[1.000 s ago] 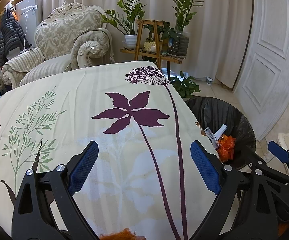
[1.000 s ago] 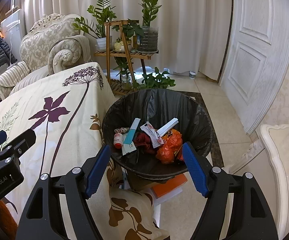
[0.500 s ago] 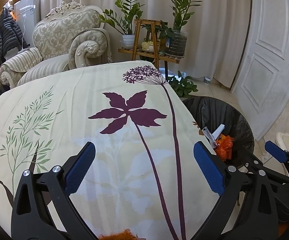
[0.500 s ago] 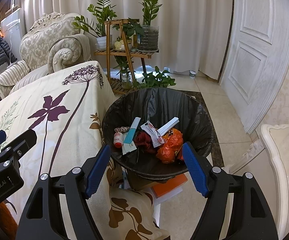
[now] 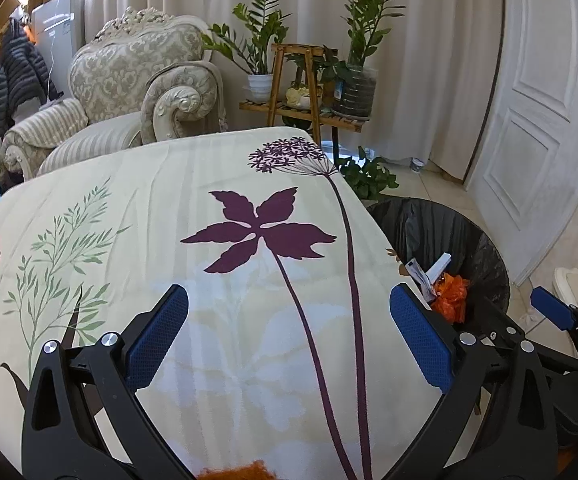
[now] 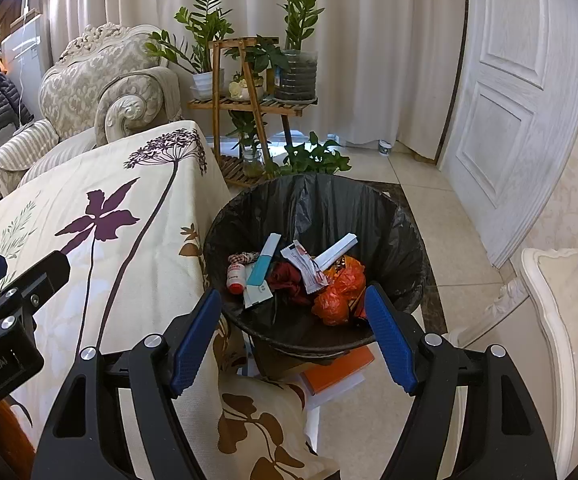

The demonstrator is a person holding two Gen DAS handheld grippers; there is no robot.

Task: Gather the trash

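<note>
The left gripper (image 5: 289, 344) was wide open with nothing in it, above the flowered cloth (image 5: 193, 216) on the table. Since a second before, its blue fingers (image 5: 157, 336) had spread a little wider, and the purple leaf (image 5: 261, 236) printed on the cloth sat a little closer to them. The right gripper (image 6: 293, 336) was wide open and empty too, above the near rim of the bin (image 6: 405, 240), and it had hardly moved. The bin stood on the floor right beside the table edge. The trash lay inside the bin as before: an orange bag (image 6: 339, 288), a white wrapper (image 6: 305, 266), a blue and white box (image 6: 263, 264) and a small white bottle (image 6: 236, 278). A plant stand (image 6: 249, 104) stood behind the bin.
</note>
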